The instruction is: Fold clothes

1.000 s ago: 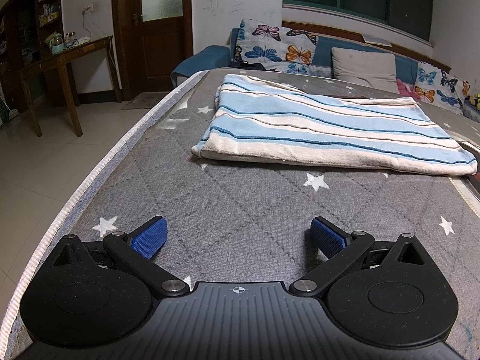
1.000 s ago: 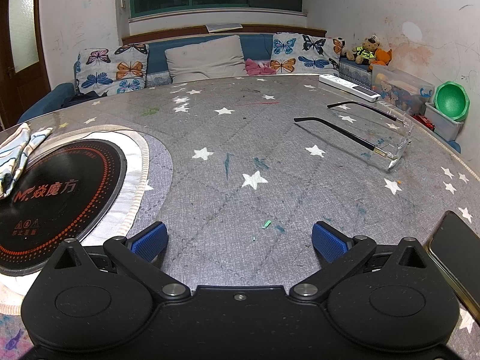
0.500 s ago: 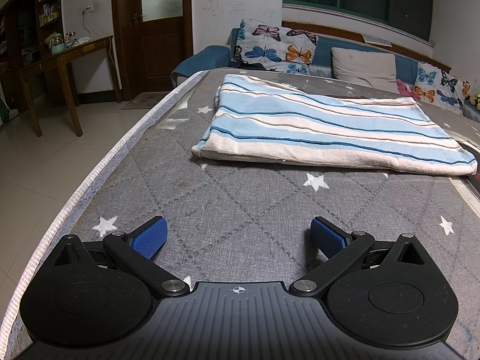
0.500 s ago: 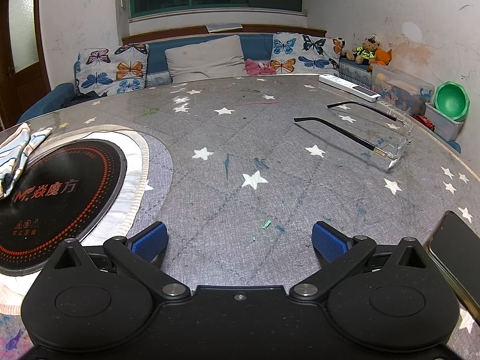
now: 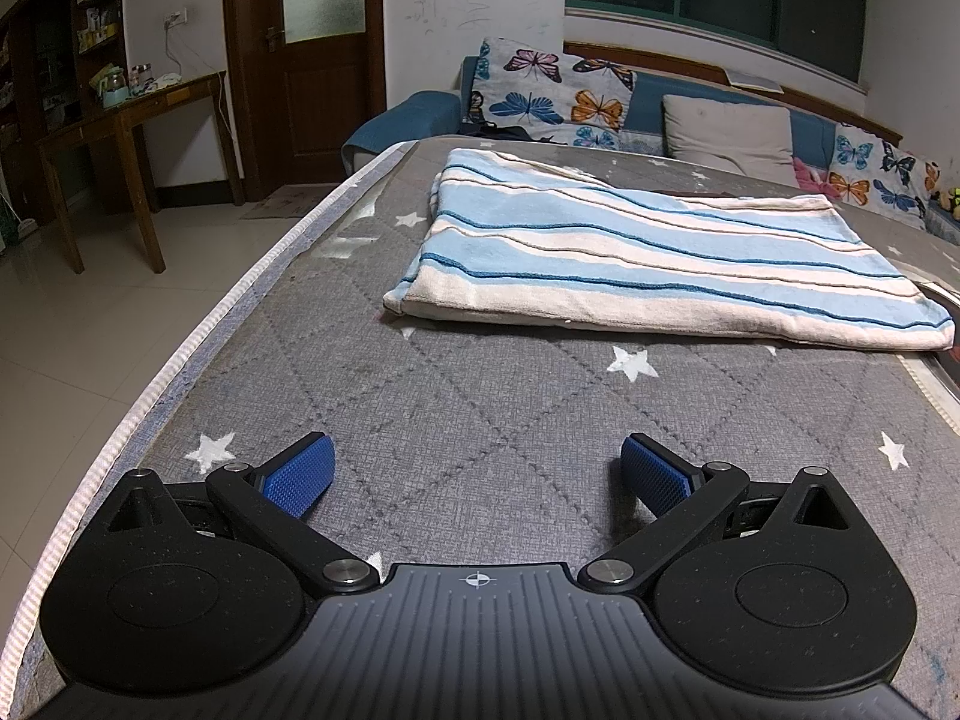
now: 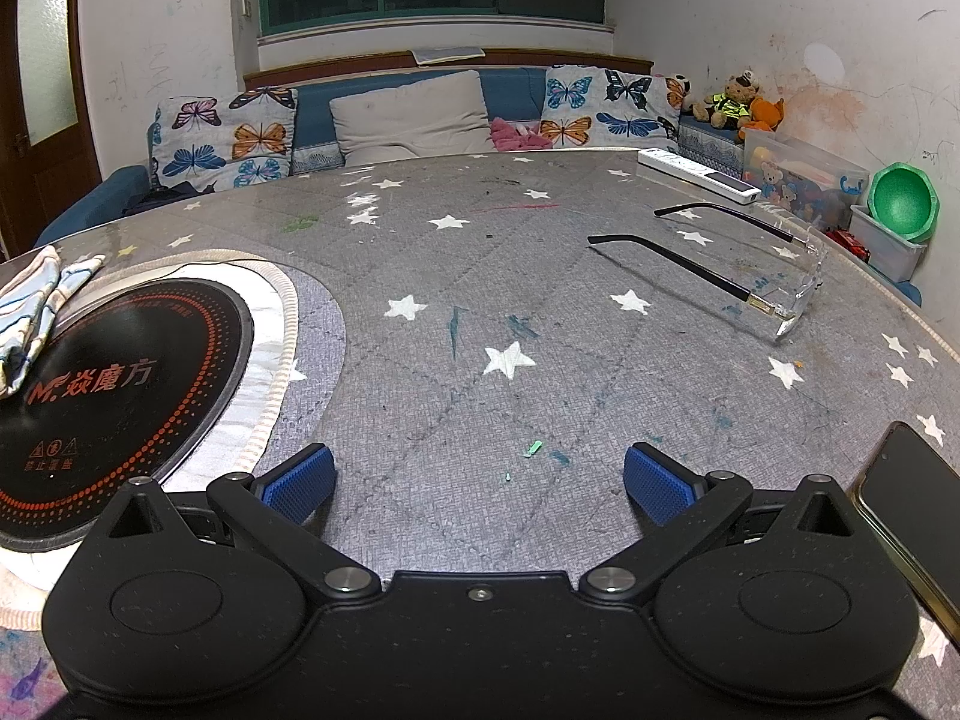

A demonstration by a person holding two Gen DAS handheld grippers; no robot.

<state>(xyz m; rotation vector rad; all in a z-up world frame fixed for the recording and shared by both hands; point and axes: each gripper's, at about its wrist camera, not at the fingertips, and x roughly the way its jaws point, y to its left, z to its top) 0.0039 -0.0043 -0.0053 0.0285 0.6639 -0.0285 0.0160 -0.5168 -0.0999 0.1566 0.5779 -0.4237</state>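
Left wrist view shows the left gripper point(image 5: 474, 471) resting low over the desk point(image 5: 492, 420), a surface covered in grey quilted cloth with white stars, its jaws spread wide with nothing between the blue pads point(image 5: 300, 474). Ahead of it, well apart from the pads, lies the striped towel point(image 5: 648, 264), blue and cream, running from near the desk's left edge across toward the middle. It lies flat as a tidy rectangle with a thick near edge that looks doubled, so I judge it has been folded at least once; how many layers it has cannot be told.

Right wrist view shows the right gripper point(image 6: 477, 474) likewise low over the desk, jaws spread and holding nothing. Only a corner of the towel point(image 6: 33, 300) shows at the left margin, draped onto the rim of a round black induction cooktop point(image 6: 120, 384) set into the desk. Toward the right edge lie a pair of glasses point(image 6: 750, 276), a white remote-like bar point(image 6: 696, 175) farther back, and a dark phone point(image 6: 912, 504) just beside the right gripper.

Judging by this, the fold is partly or perhaps wholly done: neither gripper touches the cloth. If more is wanted, a further fold across the long side is left, and both grippers would first have to reach its corners.
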